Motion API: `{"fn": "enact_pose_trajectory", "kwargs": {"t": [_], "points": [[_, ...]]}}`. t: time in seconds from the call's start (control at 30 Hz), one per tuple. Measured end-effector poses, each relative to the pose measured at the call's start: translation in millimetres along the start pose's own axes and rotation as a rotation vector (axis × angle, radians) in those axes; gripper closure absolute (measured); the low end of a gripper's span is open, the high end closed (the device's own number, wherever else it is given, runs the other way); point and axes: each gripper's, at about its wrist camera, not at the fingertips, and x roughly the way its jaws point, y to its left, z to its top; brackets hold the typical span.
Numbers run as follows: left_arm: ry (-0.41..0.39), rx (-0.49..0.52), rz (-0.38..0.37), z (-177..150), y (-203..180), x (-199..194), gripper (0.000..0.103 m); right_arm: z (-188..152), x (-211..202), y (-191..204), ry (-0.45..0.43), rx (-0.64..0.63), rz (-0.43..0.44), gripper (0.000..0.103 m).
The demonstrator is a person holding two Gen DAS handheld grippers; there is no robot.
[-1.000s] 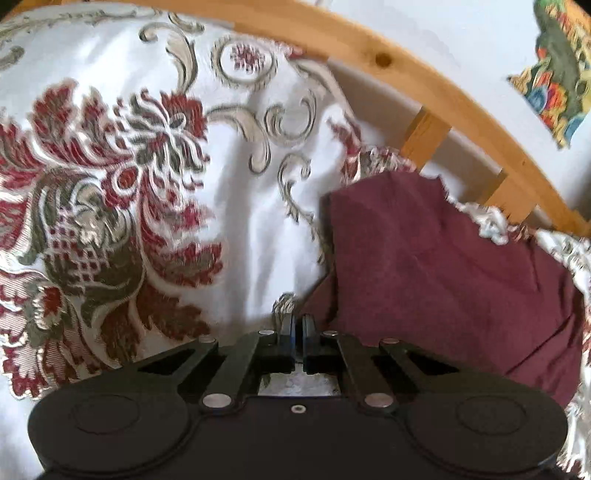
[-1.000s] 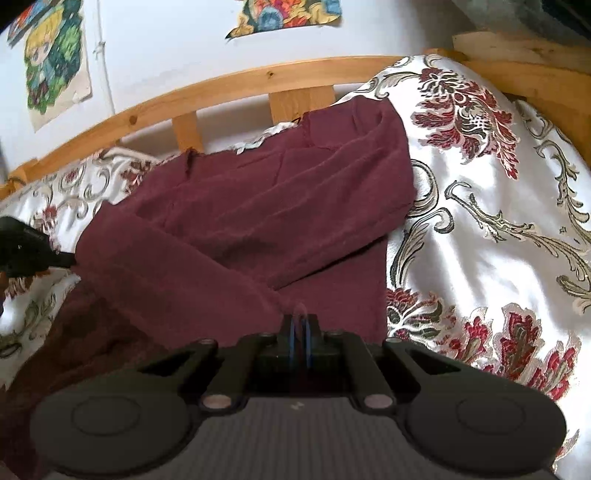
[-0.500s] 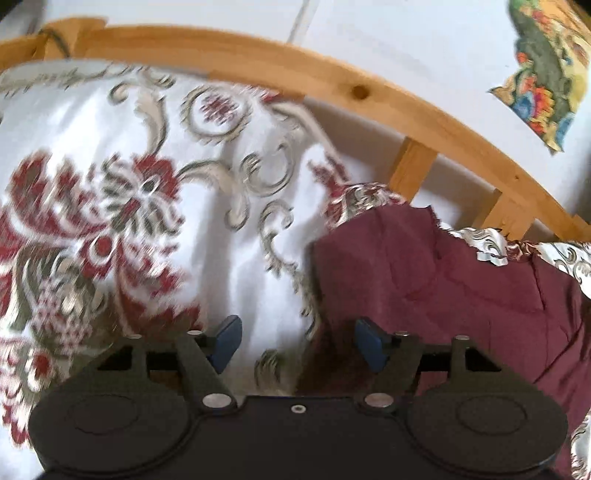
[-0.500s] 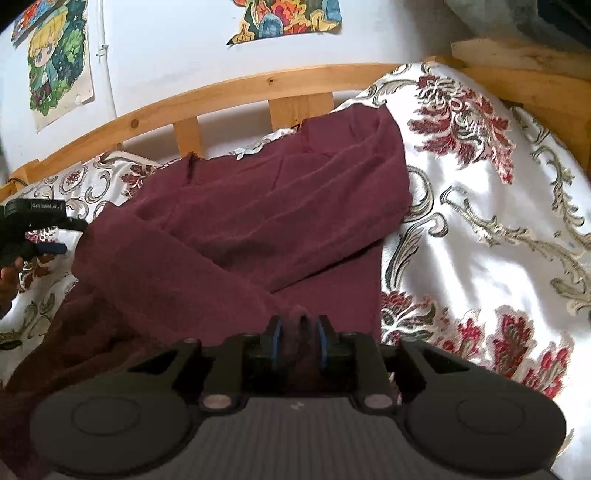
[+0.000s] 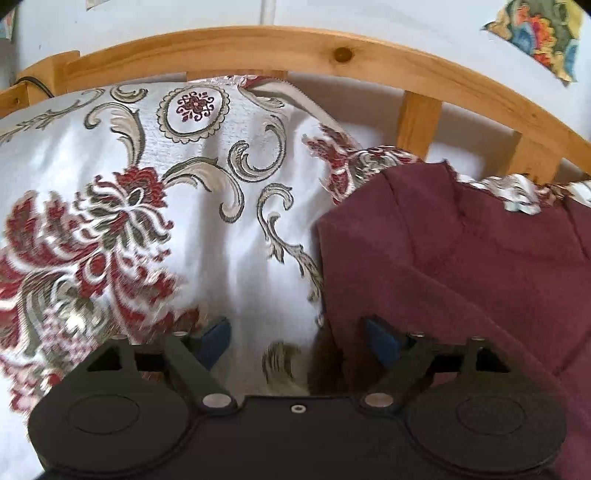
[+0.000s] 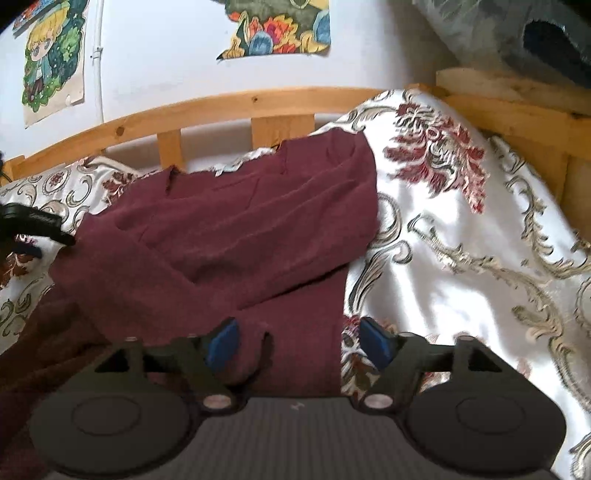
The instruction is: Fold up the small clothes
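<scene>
A maroon garment (image 6: pixel 229 236) lies on the bed with both sleeves folded across its body. In the left wrist view it fills the right side (image 5: pixel 461 266). My left gripper (image 5: pixel 297 343) is open, its blue pads either side of the garment's left edge, holding nothing. My right gripper (image 6: pixel 297 341) is open over the garment's lower right edge, holding nothing. The left gripper also shows at the left edge of the right wrist view (image 6: pixel 33 225).
A white bedspread (image 5: pixel 147 229) with red and gold floral pattern covers the bed. A wooden slatted rail (image 6: pixel 229 107) runs along the far side, a wooden frame (image 6: pixel 517 107) at the right. Posters (image 6: pixel 280 26) hang on the wall.
Both grippers went from shut to open, letting go of the maroon garment. They have pulled back slightly from the cloth, which now rests on the bed.
</scene>
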Motion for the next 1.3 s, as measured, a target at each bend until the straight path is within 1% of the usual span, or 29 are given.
{"fn": "enact_pose_trajectory", "kwargs": {"t": [0.03,0.1,0.17,0.23,0.27,0.33,0.4,0.5,0.57,0.63,0.73,0.83,0.87,0.93,0.97,1.0,1.03,1.1,1.13,1.17,1.2,1.23,1.3], "points": [[-0.005,0.012,-0.013,-5,1,-8,0.013,1,-2,-1,-0.01,0.0,-0.001,0.014],[-0.012,0.045,-0.046,-16,5,-28,0.007,3,-6,-1,-0.033,-0.003,-0.005,0.008],[-0.021,0.076,-0.084,-26,8,-50,0.004,6,-10,2,-0.039,-0.02,-0.012,0.007],[-0.031,0.108,-0.134,-38,12,-73,0.003,9,-17,7,-0.048,-0.045,-0.008,0.004],[-0.039,0.122,-0.157,-44,14,-84,0.002,10,-22,10,-0.056,-0.06,-0.004,0.001],[-0.062,0.158,-0.203,-56,19,-107,0.001,12,-34,18,-0.068,-0.106,-0.001,0.0],[-0.079,0.212,-0.237,-69,23,-129,0.001,14,-46,28,-0.061,-0.167,-0.006,0.0],[-0.073,0.324,-0.271,-92,27,-155,0.001,9,-67,41,-0.027,-0.273,-0.002,0.0],[-0.06,0.408,-0.285,-108,30,-168,0.001,1,-82,46,0.022,-0.317,-0.011,0.0],[-0.046,0.504,-0.306,-126,31,-179,0.001,-7,-102,49,0.083,-0.37,0.022,0.0],[-0.02,0.616,-0.345,-150,30,-193,0.001,-18,-124,58,0.128,-0.481,0.009,0.0],[0.015,0.68,-0.41,-170,26,-202,0.001,-25,-138,71,0.167,-0.598,-0.027,0.0],[0.03,0.698,-0.418,-177,23,-203,0.001,-29,-143,74,0.178,-0.629,-0.032,0.0],[0.053,0.745,-0.399,-189,14,-199,0.004,-41,-151,80,0.208,-0.699,-0.046,0.0],[0.052,0.767,-0.392,-194,8,-198,0.007,-47,-153,81,0.225,-0.728,-0.058,0.0],[0.047,0.788,-0.381,-198,4,-195,0.008,-55,-153,82,0.246,-0.759,-0.077,0.0],[0.044,0.799,-0.357,-200,0,-192,0.009,-60,-153,82,0.263,-0.776,-0.092,0.0],[0.062,0.805,-0.274,-202,-7,-180,0.017,-68,-149,79,0.292,-0.79,-0.125,0.0],[0.075,0.802,-0.234,-201,-10,-173,0.02,-70,-146,77,0.306,-0.791,-0.142,0.0],[0.081,0.799,-0.21,-199,-11,-170,0.026,-71,-142,76,0.322,-0.787,-0.165,0.0],[0.083,0.794,-0.198,-197,-11,-168,0.034,-72,-137,74,0.34,-0.78,-0.187,0.0],[0.081,0.794,-0.195,-194,-11,-168,0.04,-73,-135,73,0.351,-0.773,-0.193,0.0],[0.059,0.829,-0.168,-193,-12,-169,0.069,-74,-128,68,0.366,-0.773,-0.205,0.001]]}}
